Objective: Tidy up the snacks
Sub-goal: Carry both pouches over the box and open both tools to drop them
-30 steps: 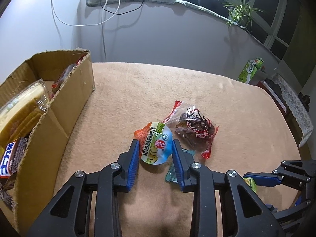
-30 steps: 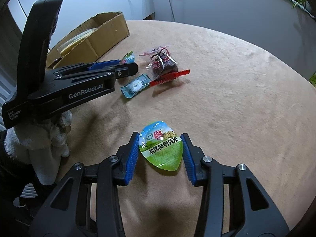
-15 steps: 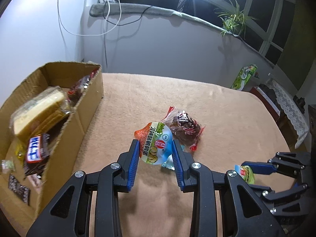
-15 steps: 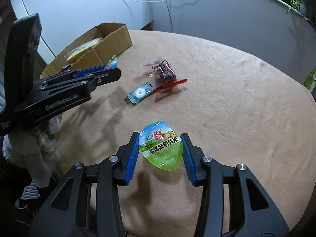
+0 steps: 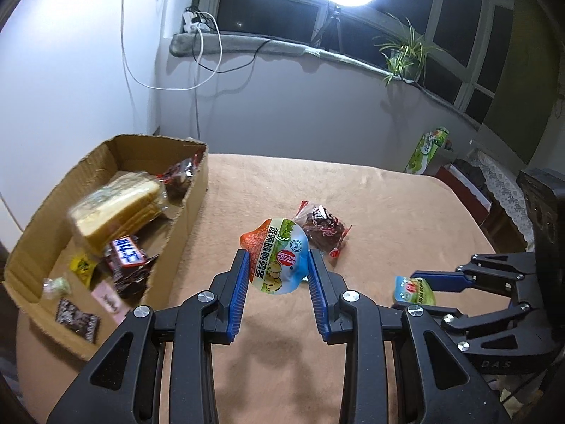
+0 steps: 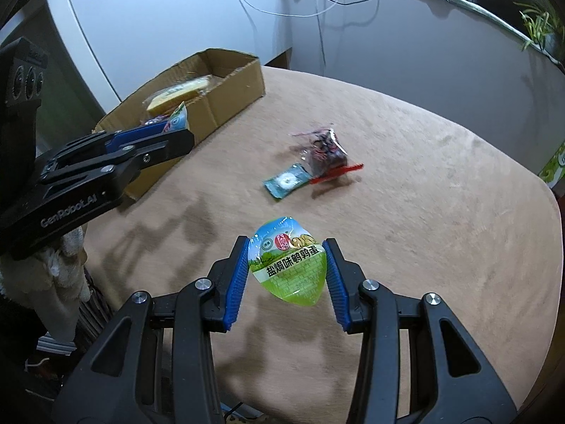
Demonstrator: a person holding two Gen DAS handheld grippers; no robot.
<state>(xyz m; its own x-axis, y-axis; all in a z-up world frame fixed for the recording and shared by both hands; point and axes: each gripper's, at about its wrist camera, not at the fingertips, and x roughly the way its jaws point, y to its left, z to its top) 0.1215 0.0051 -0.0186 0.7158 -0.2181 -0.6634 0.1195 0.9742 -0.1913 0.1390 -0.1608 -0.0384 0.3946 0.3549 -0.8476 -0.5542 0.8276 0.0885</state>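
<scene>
left gripper (image 5: pixel 277 275): clamped on blue-orange quail-egg pack (image 5: pixel 279 259), beside cardboard box (image 5: pixel 192 208)
right gripper (image 6: pixel 286 275): clamped on green quail-egg pack (image 6: pixel 289 268)
risk: slick packs may slip; release short of the box

Both packs (image 5: pixel 279 261) lifted off table.

A: What is found in the way on the table (image 6: pixel 441 190)?

B: A dark wrapped snack (image 6: pixel 323 152) and a teal sachet (image 6: pixel 286 184), touching, are seen mid-table. Bare cloth is left all around them.

A: And toward the box (image 5: pixel 183 219)?

B: Its open top is reachable from above; inside, bread (image 5: pixel 116 205) and small packets are piled. Open cloth is seen between its wall and the snacks.
</scene>
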